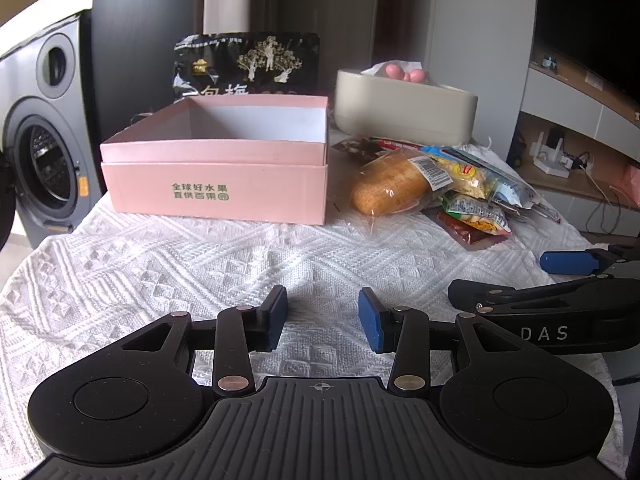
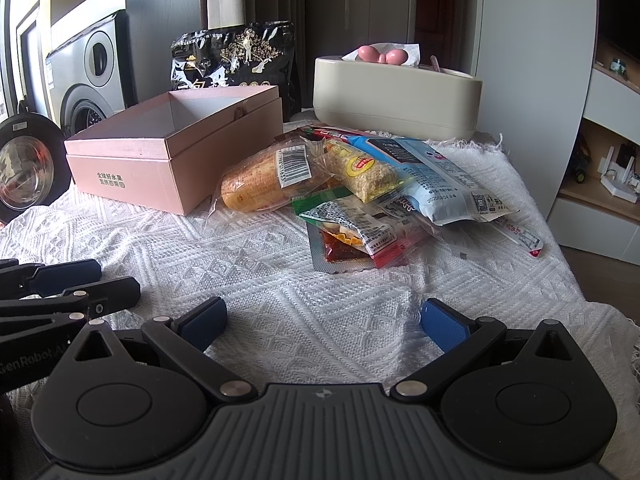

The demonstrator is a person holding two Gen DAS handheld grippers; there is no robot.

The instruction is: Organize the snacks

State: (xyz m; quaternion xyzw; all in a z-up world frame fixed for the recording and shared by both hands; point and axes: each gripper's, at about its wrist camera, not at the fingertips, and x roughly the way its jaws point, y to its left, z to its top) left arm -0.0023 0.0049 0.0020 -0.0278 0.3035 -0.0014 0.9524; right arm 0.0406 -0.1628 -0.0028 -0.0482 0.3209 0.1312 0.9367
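Note:
An open pink box [image 1: 216, 190] [image 2: 132, 176] stands on the white cloth, its inside showing nothing. To its right lies a pile of snack packets [image 1: 452, 190] [image 2: 376, 208], with a wrapped bread roll [image 1: 390, 188] [image 2: 260, 186] on the box side. My left gripper [image 1: 323, 318] hovers low over the cloth in front of the box, open with nothing between its blue pads. My right gripper [image 2: 322, 326] is open wider, in front of the pile, also holding nothing. Each gripper shows at the edge of the other's view.
A black snack bag [image 1: 250, 66] [image 2: 236, 60] stands upright behind the box. A beige tissue holder [image 1: 404, 110] [image 2: 396, 92] with pink knobs sits at the back right. A washing machine [image 1: 38, 148] is on the left, shelves [image 1: 568, 148] on the right.

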